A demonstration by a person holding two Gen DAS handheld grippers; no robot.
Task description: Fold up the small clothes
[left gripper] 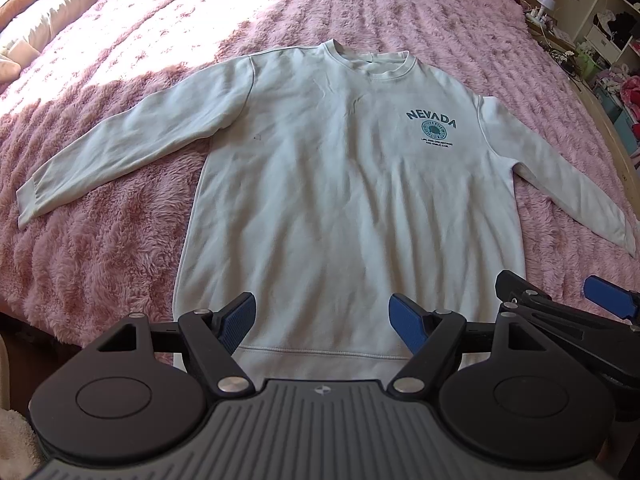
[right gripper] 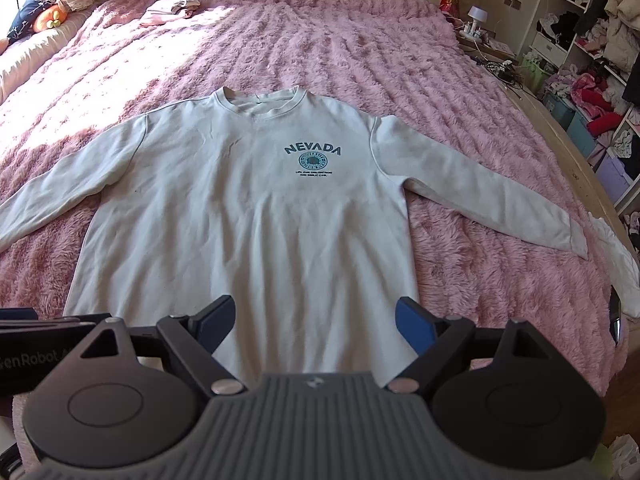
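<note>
**Sweatshirt laid flat, both grippers spread above its hem**

A pale grey-white sweatshirt [left gripper: 332, 184] lies face up and spread flat on a fluffy pink bedspread [left gripper: 100, 248]. Its collar [left gripper: 370, 60] points away from the cameras; its hem [left gripper: 320, 350] is the nearest edge. Both sleeves are extended outward and downward from the shoulders: one sleeve [left gripper: 116, 152] to the left of the body and the other sleeve [right gripper: 480, 188] to the right, each resting on the bedspread. A dark teal "NEVADA" print [right gripper: 313, 160] with a round emblem sits on the chest, right of the sweatshirt's centre line as seen.

The left gripper [left gripper: 322, 322] is positioned over the hem, its blue-padded fingers [left gripper: 238, 322] spread wide apart with only fabric visible between them; it holds nothing. The right gripper [right gripper: 316, 324] is likewise over the hem region, fingers [right gripper: 416, 330] wide apart and empty. In the left wrist view the right gripper appears just right of the sweatshirt's lower corner.

Beyond the collar, a small bundle of pink and white clothing [right gripper: 172, 10] lies on the bedspread. To the right of the sweatshirt, past the bed edge, stand open shelves of clothes [right gripper: 592, 40] and a small white lamp [right gripper: 476, 14].
</note>
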